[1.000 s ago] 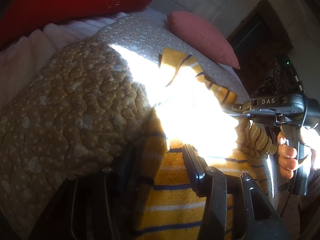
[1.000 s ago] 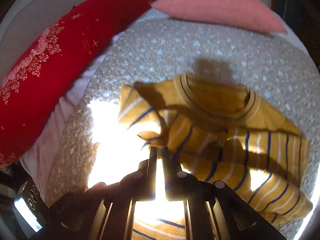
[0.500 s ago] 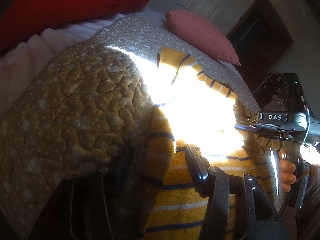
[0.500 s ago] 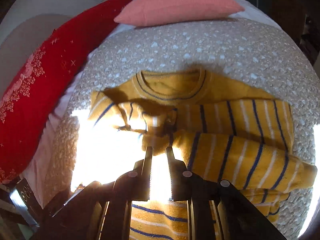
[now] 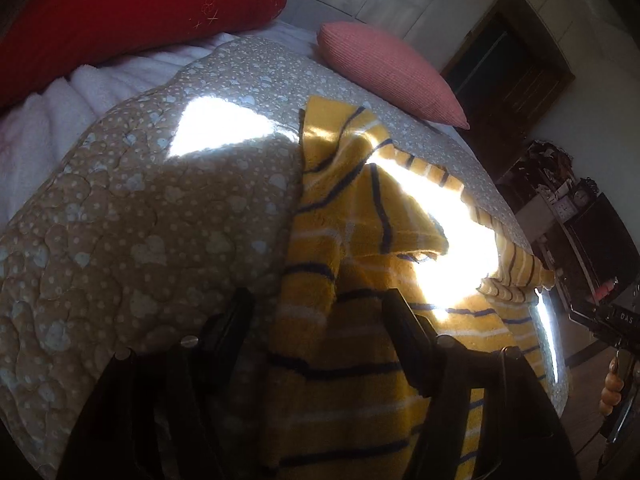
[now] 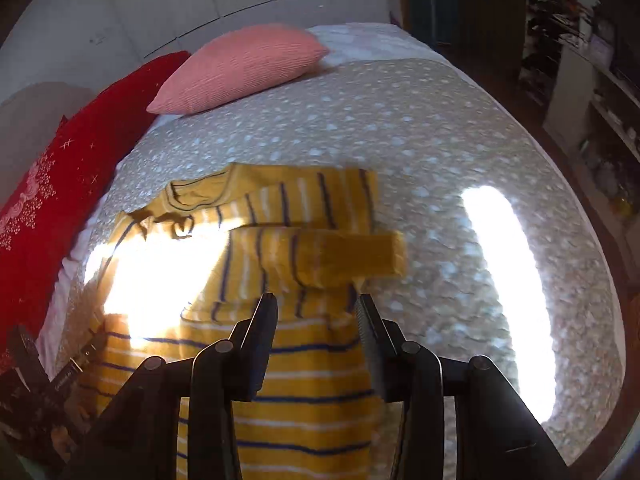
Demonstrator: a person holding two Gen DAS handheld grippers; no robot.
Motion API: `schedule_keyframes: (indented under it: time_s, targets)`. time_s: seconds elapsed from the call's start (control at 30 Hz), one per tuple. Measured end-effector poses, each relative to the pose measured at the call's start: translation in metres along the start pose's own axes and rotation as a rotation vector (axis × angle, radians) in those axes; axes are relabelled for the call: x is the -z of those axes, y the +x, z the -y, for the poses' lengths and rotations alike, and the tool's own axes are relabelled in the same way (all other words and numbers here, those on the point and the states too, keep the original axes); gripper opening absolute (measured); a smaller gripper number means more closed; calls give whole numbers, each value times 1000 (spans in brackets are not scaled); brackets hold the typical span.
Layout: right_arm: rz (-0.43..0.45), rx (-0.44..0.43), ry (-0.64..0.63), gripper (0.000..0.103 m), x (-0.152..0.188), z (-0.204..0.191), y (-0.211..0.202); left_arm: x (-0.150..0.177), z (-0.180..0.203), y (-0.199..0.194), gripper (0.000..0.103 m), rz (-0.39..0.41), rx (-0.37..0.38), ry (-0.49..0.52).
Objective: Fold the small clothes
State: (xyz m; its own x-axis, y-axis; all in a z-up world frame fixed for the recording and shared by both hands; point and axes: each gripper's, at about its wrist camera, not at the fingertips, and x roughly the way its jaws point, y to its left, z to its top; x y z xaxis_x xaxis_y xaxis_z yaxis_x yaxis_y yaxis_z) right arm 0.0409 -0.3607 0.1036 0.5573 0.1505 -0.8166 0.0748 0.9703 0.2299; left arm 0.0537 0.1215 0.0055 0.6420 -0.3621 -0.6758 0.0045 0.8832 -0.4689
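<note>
Right gripper (image 6: pixel 316 308) has swung off the sleeve toward the sweater's outer edge, its jaws having just been opening; left gripper (image 5: pixel 316 312) has held its place, jaws also having just been opening.

Both tools stand spread, nothing pinched: the yellow striped sweater (image 6: pixel 304 360) lies under and between the fingers, flat on the dotted quilt (image 6: pixel 420 128), one sleeve folded across the chest. Judged light, soft and limp, a fleecy knit that sags and bunches; best taken at a hem corner or side seam, pinching both layers. Sun glare blanks the garment's middle in both views. The hem is cut off by the frame edge, and motion blur smears the right view's quilt.
</note>
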Motion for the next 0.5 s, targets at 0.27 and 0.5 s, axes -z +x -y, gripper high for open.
schedule_keyframes:
  time_s: [0.27, 0.5]
  targets:
    - [-53, -245, 169, 46, 103, 75, -15, 11, -4, -20, 74, -57, 41, -30]
    - [-115, -488, 114, 47, 158, 41, 2, 68, -1, -80, 74, -85, -23, -18]
